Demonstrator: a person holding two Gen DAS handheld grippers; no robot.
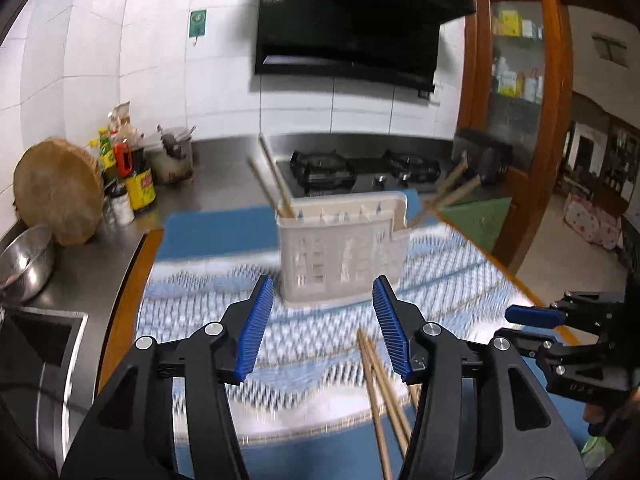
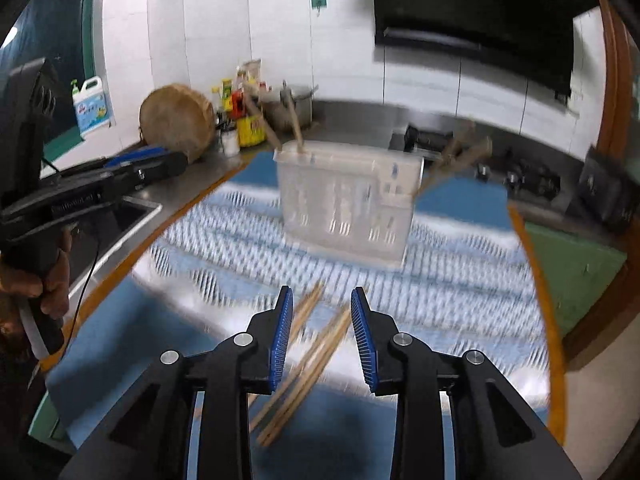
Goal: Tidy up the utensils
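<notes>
White-tiled kitchen walls and a black range hood [image 1: 352,20] back a steel counter, where a blue-and-white patterned cloth [image 1: 200,300] covers the work surface. On it stands a white perforated plastic utensil caddy [image 1: 340,256] holding wooden chopsticks [image 1: 268,180] that lean out at both ends. The left gripper [image 1: 323,328] hovers before the caddy, jaws wide apart and holding nothing. Loose wooden chopsticks [image 2: 304,360] lie on the cloth, running under the right gripper [image 2: 322,340], whose jaws are parted and seemingly empty, though blur hampers certainty. A round wooden chopping board [image 1: 58,190] and yellow-labelled dark bottle [image 1: 140,188] stand left; its writing is unreadable.
</notes>
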